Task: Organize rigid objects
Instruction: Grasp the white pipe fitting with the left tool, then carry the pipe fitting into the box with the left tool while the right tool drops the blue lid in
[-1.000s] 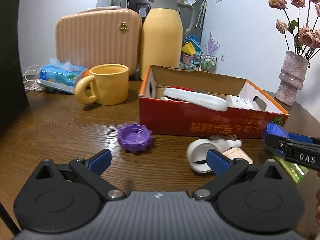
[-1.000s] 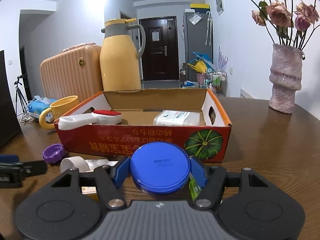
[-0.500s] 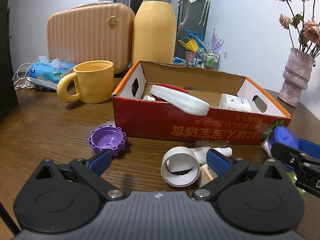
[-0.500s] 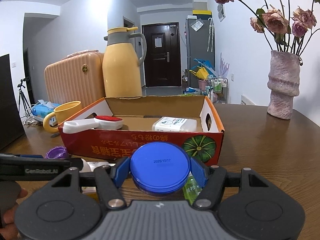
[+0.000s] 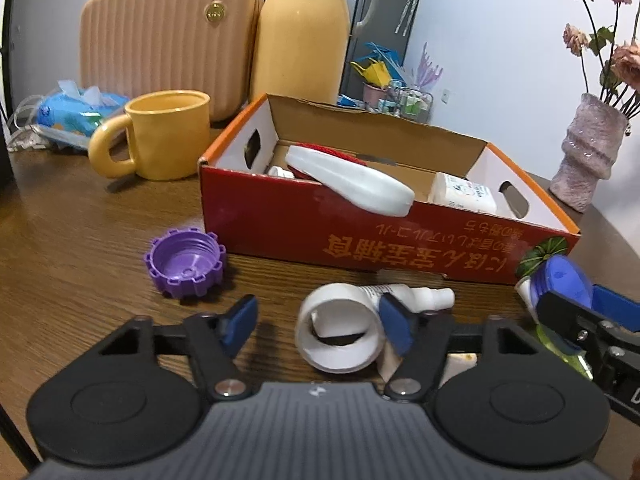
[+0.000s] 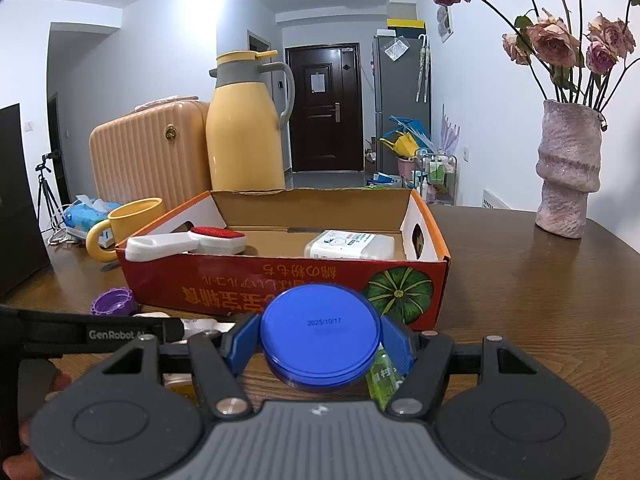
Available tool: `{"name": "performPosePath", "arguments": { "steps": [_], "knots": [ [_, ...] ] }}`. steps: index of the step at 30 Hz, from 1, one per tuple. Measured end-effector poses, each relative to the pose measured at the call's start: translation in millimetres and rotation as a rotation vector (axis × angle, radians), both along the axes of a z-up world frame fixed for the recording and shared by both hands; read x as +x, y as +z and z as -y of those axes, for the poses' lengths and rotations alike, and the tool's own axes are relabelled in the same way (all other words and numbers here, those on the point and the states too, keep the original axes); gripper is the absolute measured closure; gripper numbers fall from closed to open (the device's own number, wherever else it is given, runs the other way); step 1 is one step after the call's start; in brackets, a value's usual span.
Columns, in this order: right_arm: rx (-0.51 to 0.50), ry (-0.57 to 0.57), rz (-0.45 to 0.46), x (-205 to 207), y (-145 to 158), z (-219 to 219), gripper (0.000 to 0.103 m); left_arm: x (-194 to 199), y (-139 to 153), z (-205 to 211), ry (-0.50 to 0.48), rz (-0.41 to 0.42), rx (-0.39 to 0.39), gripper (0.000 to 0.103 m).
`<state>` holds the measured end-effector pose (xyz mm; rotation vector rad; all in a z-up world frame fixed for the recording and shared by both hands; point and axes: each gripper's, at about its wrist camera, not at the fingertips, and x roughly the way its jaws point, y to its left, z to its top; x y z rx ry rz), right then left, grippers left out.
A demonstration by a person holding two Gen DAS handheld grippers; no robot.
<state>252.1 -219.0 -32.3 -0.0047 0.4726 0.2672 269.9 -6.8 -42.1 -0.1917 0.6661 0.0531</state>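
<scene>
A white ring (image 5: 340, 328) lies on its side on the wooden table, in front of the red cardboard box (image 5: 304, 232). My left gripper (image 5: 318, 322) is around it and its jaws are closing. The right pad touches the ring; the left pad stands a little apart. Behind the ring lies a small white bottle (image 5: 416, 294). A purple cap (image 5: 184, 258) sits to the left. My right gripper (image 6: 320, 344) is shut on a blue-lidded jar (image 6: 320, 320) just in front of the box (image 6: 280, 284). A green bottle (image 6: 384, 376) lies under it.
The box holds a white lint brush (image 5: 352, 180) and a white pack (image 5: 464, 192). Behind stand a yellow mug (image 5: 168, 140), a yellow thermos (image 5: 300, 32), a peach case (image 5: 160, 32) and a tissue pack (image 5: 76, 112). A vase (image 6: 568, 168) with flowers stands right.
My left gripper has moved forward to the white ring and its jaws have narrowed around it. The right gripper keeps the blue-lidded jar in about the same place.
</scene>
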Motion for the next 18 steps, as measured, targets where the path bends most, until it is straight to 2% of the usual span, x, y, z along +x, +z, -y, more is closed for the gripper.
{"name": "performPosePath", "arguments": {
  "steps": [2, 18],
  "knots": [
    [-0.002, 0.000, -0.001, 0, 0, 0, 0.038, 0, -1, 0, -0.016, -0.009, -0.011, 0.059],
    [0.002, -0.004, 0.001, 0, -1, 0, 0.038, -14, 7, -4, -0.042, 0.034, -0.014, 0.060]
  ]
}}
